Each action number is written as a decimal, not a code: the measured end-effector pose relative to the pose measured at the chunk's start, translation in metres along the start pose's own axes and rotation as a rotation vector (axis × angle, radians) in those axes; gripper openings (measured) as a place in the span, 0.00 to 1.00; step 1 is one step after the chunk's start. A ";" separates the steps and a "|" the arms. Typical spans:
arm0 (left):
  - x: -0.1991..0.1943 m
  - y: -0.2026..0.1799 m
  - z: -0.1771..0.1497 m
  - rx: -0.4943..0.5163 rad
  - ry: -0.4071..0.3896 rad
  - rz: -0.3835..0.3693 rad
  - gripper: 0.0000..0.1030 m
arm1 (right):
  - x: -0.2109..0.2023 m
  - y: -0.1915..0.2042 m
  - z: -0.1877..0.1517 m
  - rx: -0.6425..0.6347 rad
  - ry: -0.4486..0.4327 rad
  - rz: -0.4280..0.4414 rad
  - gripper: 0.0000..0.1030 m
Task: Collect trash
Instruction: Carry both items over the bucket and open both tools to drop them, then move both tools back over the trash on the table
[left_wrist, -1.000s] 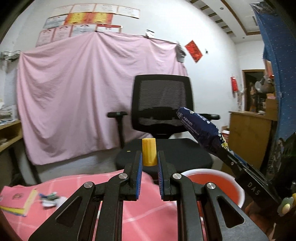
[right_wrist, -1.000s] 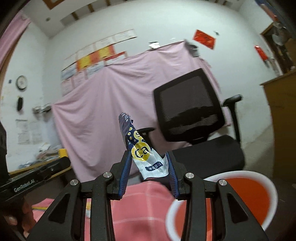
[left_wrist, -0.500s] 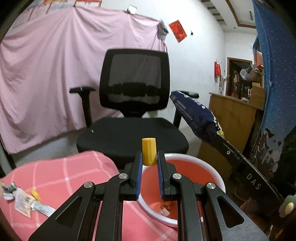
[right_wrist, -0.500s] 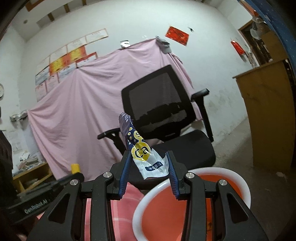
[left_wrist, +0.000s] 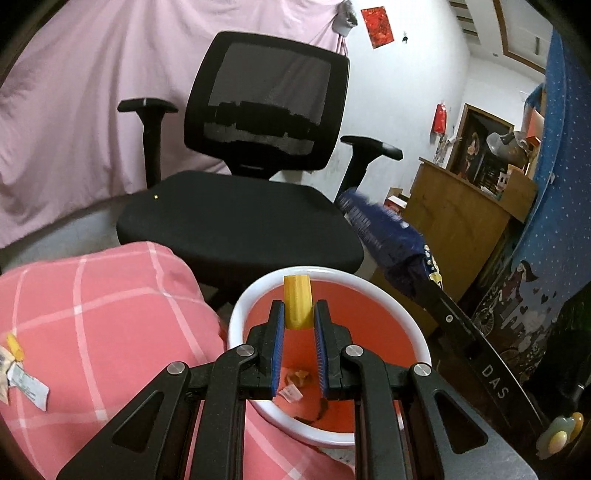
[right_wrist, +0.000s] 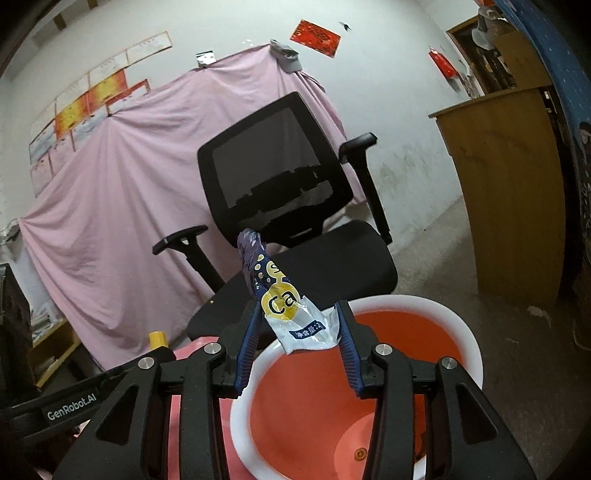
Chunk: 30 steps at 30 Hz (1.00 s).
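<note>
Over the white-rimmed red plastic basin, the left tool pinches a short yellow plastic tube, while the right tool, its jaws just widening, barely pinches a crumpled blue-and-white snack wrapper: both look ready to drop.

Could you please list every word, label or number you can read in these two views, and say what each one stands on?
"DAS": on the right gripper's black arm, left wrist view.
"GenRobot.AI": on the left gripper's black arm, right wrist view.
"Ca": in a yellow circle on the snack wrapper.
Small print on the wrapper's blue band, the red wall sign and the wall certificates: too small or blurred to read.
</note>
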<state>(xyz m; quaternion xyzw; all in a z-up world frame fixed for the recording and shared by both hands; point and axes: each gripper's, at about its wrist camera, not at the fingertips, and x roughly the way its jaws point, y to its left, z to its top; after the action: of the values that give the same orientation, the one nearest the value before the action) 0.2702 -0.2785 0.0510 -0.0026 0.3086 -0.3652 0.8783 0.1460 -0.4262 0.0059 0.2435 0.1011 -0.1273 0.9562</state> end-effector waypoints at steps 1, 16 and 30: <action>0.001 0.000 0.000 0.001 0.005 0.000 0.14 | 0.000 -0.001 0.000 0.002 0.002 -0.003 0.40; -0.050 0.020 -0.011 -0.023 -0.144 0.172 0.52 | -0.005 0.007 0.002 -0.014 -0.024 -0.004 0.47; -0.131 0.079 -0.034 -0.140 -0.320 0.432 0.95 | -0.026 0.065 -0.001 -0.154 -0.138 0.122 0.87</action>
<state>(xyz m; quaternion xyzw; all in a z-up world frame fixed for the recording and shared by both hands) 0.2311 -0.1292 0.0762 -0.0548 0.1839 -0.1422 0.9711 0.1406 -0.3655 0.0403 0.1659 0.0296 -0.0773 0.9827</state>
